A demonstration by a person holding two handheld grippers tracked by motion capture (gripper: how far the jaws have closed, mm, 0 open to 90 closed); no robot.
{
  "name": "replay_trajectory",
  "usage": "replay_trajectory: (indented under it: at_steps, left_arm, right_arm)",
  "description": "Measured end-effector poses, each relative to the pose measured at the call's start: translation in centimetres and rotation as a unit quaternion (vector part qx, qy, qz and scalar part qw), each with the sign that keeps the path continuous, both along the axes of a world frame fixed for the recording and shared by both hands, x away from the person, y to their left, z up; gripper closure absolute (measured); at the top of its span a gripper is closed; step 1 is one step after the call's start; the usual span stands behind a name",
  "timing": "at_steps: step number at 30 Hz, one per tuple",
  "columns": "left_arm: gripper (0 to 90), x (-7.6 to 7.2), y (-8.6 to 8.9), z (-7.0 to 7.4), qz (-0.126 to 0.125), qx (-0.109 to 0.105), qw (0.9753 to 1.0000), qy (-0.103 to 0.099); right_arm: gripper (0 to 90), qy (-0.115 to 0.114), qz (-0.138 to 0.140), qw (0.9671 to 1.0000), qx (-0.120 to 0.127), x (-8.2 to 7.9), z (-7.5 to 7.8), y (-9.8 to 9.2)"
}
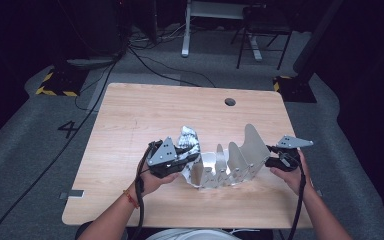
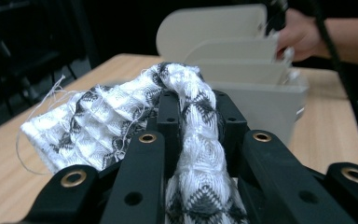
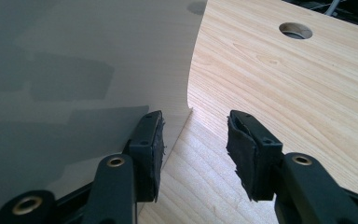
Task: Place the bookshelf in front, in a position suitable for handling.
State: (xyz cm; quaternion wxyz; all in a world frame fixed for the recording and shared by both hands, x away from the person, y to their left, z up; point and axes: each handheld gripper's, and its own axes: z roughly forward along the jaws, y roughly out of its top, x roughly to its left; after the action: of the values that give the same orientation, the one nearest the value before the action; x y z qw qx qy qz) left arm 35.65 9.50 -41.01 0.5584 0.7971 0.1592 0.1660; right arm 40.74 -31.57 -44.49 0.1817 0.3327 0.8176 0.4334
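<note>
Left gripper (image 1: 187, 156): jaws closed on a black-and-white knitted cloth (image 2: 121, 121). In the left gripper view the cloth runs as a twisted band between the two jaws and spreads out beyond them to the left, with loose threads at its edge. In the high view the cloth (image 1: 189, 138) sits just left of the rack, part of it raised above the tabletop (image 1: 145, 115).

Rack (image 1: 230, 162): a pale grey rack of upright, round-topped dividers stands at the near middle of the tabletop, between the two hands. The dividers rise in height toward the right end. In the left gripper view the rack (image 2: 242, 74) stands just beyond the cloth, with a hand behind its far end.

Right gripper (image 3: 193, 154): jaws open at a moderate gap, holding nothing. Its left jaw lies against the tall end divider (image 3: 74, 79); the right jaw is over bare wood. In the high view this gripper (image 1: 275, 160) sits at the rack's right end.

Tabletop: light wood, with a round cable hole (image 1: 230, 102) near the far edge.
</note>
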Motion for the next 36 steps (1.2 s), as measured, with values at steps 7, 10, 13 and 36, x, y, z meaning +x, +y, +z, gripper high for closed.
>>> replay_trajectory:
  at_steps: [7, 10, 13, 36]
  left_arm:
    - [77.0, 1.9, -0.6, -3.7, 0.024, 0.064, 0.995, 0.073]
    - [76.7, 2.3, -1.1, -5.3, 0.018, 0.109, 0.9884, 0.105]
    - [76.0, 1.7, -1.6, -6.0, -0.011, 0.139, 0.9838, 0.113]
    - [76.8, -2.4, 0.0, 1.7, -0.021, 0.009, 0.9993, -0.03]
  right_arm:
    - [55.8, 0.002, 0.001, 1.0, -0.001, 0.1, -0.2, 0.1]
    - [55.8, 0.005, 0.001, 1.0, -0.005, 0.2, -0.4, 0.1]
    - [55.7, 0.007, 0.002, 1.0, -0.004, 0.2, -0.5, 0.1]
    - [55.7, 0.008, 0.003, 1.0, -0.002, 0.3, -0.4, 0.1]
